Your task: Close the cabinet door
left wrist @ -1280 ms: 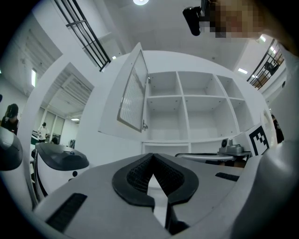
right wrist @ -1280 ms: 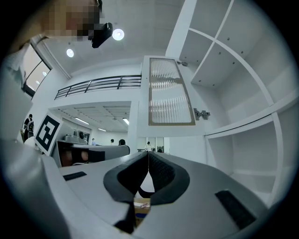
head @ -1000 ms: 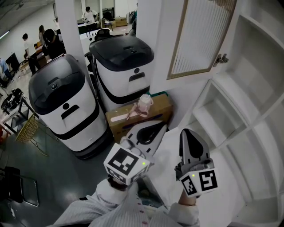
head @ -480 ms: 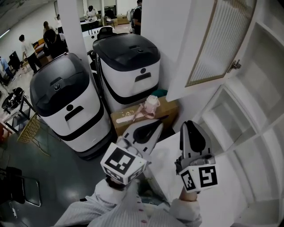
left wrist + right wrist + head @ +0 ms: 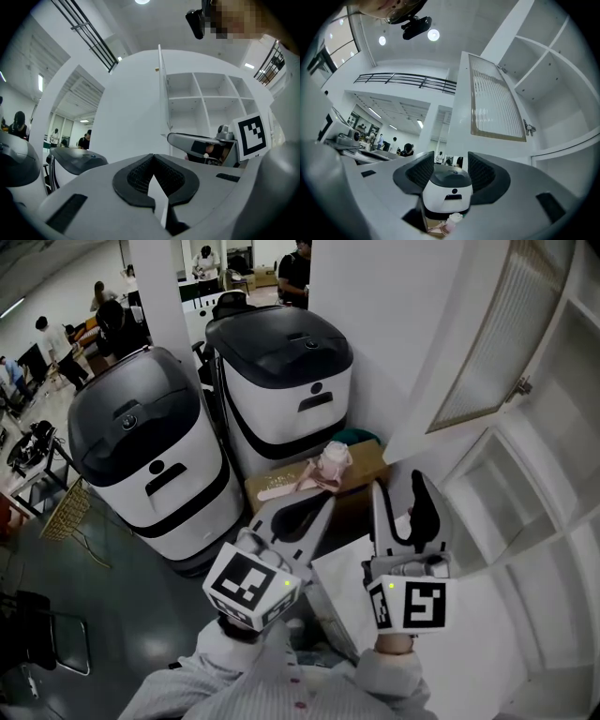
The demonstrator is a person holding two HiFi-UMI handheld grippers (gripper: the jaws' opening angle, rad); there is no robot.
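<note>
Two items: my left gripper (image 5: pixel 326 501) clenched, empty; my right gripper (image 5: pixel 397 486) opening, empty. Risk: spread jaws snag cabinet door (image 5: pixel 487 352) edge, push slips.

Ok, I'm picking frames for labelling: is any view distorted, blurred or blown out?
Both gripper views are fisheye with dark corners, bowing the cabinet shelves; ceiling lights glare in the right gripper view; the head view is sharp and evenly lit, its cabinet door pale but readable.
</note>
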